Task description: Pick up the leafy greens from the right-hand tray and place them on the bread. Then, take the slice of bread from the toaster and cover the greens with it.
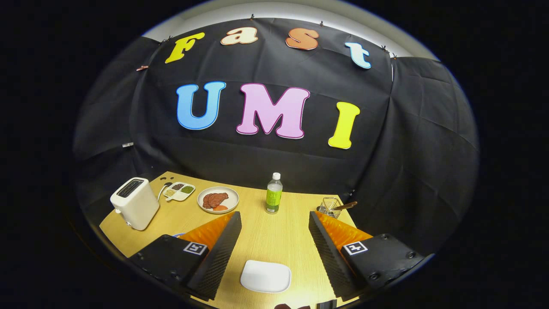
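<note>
Hovering above a wooden tabletop (261,231), the gripper (274,244) has its jaws wide apart with nothing held between them. Between the jaws, close to the camera, lies a white rectangular plate (266,276) with rounded corners; its top looks bare. Beyond the left jaw stands a white toaster (134,203); whether a slice of bread sits in its dark slot is too small to tell. Just beyond the toaster is a small divided tray (179,191) with dark and green contents in separate compartments. Next to that is a round plate (218,199) carrying a reddish-brown piece and something orange. A green-labelled bottle (274,194) stands upright farther ahead, and a wire basket (330,207) sits beyond the right jaw. No leafy greens or open slice of bread can be made out clearly, so no layered sandwich shows; how far the task has gone cannot be judged.
</note>
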Motion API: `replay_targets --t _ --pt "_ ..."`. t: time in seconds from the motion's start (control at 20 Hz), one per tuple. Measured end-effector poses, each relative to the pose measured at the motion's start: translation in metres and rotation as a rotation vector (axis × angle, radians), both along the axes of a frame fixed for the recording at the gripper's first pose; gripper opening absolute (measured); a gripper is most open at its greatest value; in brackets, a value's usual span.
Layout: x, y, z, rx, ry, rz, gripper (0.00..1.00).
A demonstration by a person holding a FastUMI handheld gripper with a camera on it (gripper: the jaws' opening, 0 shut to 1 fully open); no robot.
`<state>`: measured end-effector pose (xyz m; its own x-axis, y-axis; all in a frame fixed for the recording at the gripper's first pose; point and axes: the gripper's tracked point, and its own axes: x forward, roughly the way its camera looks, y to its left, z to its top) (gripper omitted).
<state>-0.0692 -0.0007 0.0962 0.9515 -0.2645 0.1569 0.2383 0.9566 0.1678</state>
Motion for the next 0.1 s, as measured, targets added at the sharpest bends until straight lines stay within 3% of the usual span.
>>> replay_targets --t 0.1 --pt "-0.0002 0.0003 0.0002 0.001 0.0 0.0 0.99"
